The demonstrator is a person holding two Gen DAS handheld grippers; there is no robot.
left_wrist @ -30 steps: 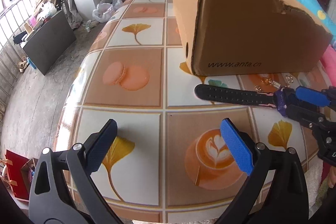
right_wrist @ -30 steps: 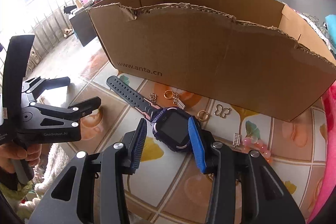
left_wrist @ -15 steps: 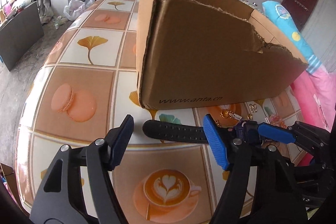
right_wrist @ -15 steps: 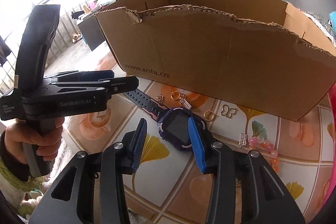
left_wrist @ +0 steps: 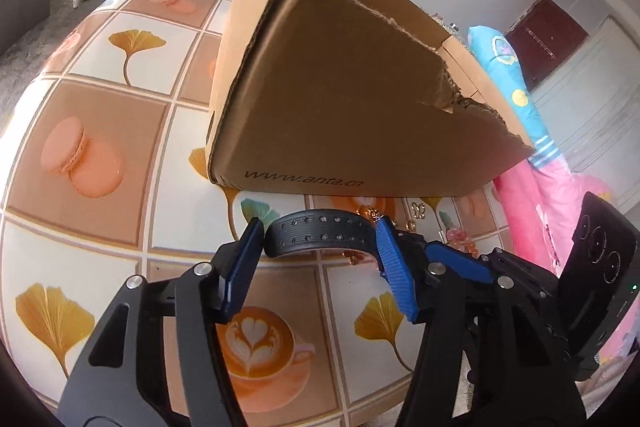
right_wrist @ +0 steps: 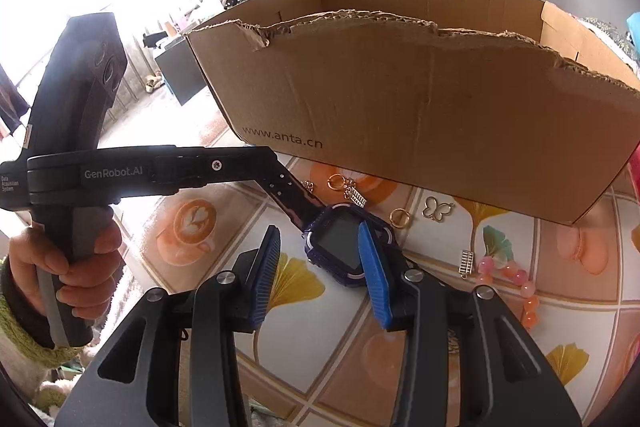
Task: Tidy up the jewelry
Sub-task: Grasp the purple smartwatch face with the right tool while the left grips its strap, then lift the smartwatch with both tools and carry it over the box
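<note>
A purple smartwatch [right_wrist: 344,247] with a black strap [left_wrist: 320,237] lies on the tiled tablecloth in front of a cardboard box [right_wrist: 420,99]. My left gripper [left_wrist: 316,267] is open, its blue pads on either side of the strap's free end. My right gripper [right_wrist: 318,275] is open around the watch body, the right pad [right_wrist: 372,275] touching its edge. Small jewelry lies by the box: gold rings [right_wrist: 399,217], a butterfly charm [right_wrist: 437,209], a silver pendant [right_wrist: 466,261] and pink beads [right_wrist: 508,275].
The box [left_wrist: 352,99] stands open-topped just behind the jewelry. The table edge [left_wrist: 32,99] curves away at left with floor below. Pink and blue bedding [left_wrist: 536,155] lies at right. The hand-held left gripper body [right_wrist: 140,173] crosses the right wrist view.
My left gripper has swung right and forward until its pads flank the watch strap. My right gripper has stayed open around the watch body, which has hardly moved.
</note>
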